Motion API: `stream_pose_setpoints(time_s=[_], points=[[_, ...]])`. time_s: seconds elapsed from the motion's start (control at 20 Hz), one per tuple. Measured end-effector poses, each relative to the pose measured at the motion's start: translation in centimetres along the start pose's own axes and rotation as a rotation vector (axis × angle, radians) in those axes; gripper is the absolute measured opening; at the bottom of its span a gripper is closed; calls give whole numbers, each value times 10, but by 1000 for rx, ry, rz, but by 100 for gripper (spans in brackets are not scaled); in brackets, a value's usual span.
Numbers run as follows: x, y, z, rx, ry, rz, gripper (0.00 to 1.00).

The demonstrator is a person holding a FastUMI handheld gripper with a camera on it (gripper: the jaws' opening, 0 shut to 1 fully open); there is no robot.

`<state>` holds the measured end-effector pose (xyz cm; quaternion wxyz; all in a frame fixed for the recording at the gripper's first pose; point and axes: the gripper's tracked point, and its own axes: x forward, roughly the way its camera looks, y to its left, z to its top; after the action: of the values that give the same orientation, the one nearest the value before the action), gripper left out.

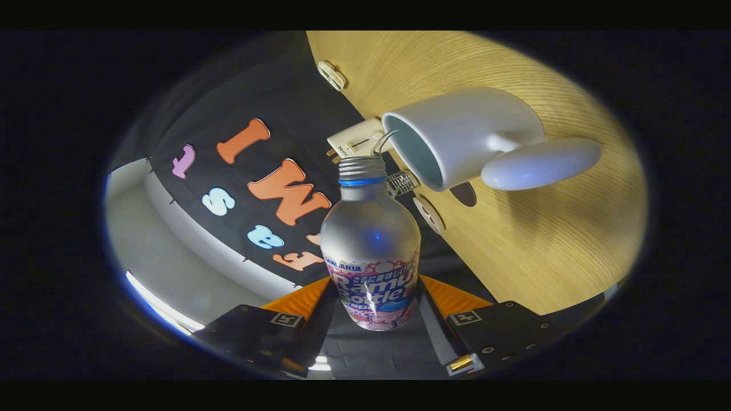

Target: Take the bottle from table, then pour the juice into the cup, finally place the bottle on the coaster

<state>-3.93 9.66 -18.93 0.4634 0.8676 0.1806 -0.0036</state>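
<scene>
My gripper [374,308] is shut on the silver bottle [371,240], both fingers pressing on its labelled lower body. The view is rolled far over, so the bottle is tipped toward the cup. Its open threaded neck, with a blue ring under it, points at the mouth of the white cup [457,137], which stands on the wooden table [542,240]. The bottle's mouth sits just short of the cup's rim. I see no liquid stream between them. The cup's large rounded handle [539,162] faces me. A dark round coaster [464,193] peeks out behind the cup.
Small white fittings [332,74] and a beige clip [357,140] sit at the table's edge near the cup. A round disc [428,214] lies by the table edge beyond the bottle. A pale floor strip [171,262] lies beside the booth wall.
</scene>
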Motion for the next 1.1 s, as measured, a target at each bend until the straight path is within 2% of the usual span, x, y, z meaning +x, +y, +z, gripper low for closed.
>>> stream_pose_setpoints(time_s=[0.75,1.1], points=[[9,1,-22,21,45,4,78],[12,10,-21,53,52,33,78]])
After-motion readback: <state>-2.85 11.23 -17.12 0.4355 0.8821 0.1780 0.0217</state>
